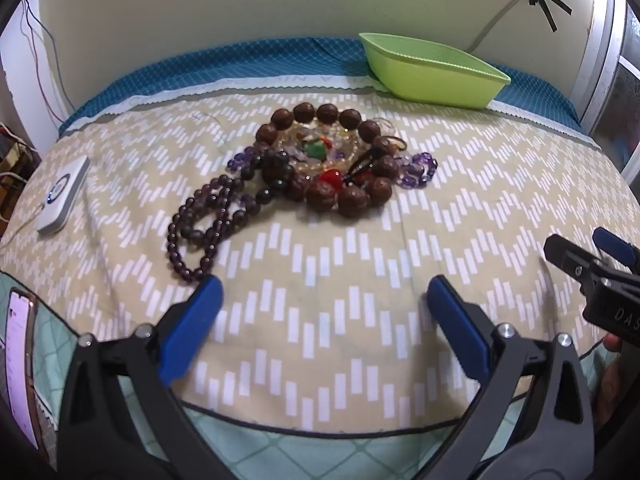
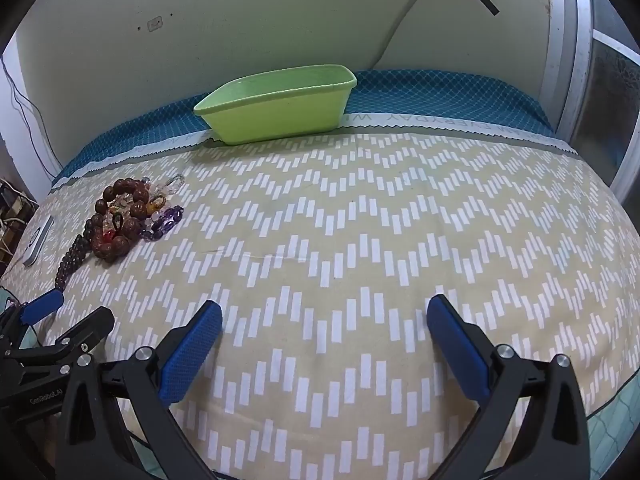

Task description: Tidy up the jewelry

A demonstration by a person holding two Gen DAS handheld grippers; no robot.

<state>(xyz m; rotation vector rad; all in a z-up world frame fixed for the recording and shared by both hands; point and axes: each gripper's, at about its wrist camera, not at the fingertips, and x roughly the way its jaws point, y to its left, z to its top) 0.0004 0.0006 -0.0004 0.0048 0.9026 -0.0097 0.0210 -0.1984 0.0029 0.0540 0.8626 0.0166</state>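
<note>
A pile of jewelry [image 1: 320, 160] lies on the beige patterned cloth [image 1: 320, 300]: a big brown bead bracelet [image 1: 352, 196], a dark purple bead strand [image 1: 204, 220], purple crystal beads [image 1: 418, 168] and small coloured pieces. An empty green tray [image 1: 432, 72] stands behind it. My left gripper [image 1: 324, 292] is open and empty, in front of the pile. In the right wrist view the pile [image 2: 120, 220] is far left and the tray [image 2: 280, 104] is ahead. My right gripper [image 2: 324, 316] is open and empty above bare cloth.
A white device [image 1: 62, 196] with a cable lies on the cloth's left edge. A phone [image 1: 20, 360] lies at the near left. A blue cloth strip [image 2: 440, 92] and a wall are behind the tray. A window frame stands at right.
</note>
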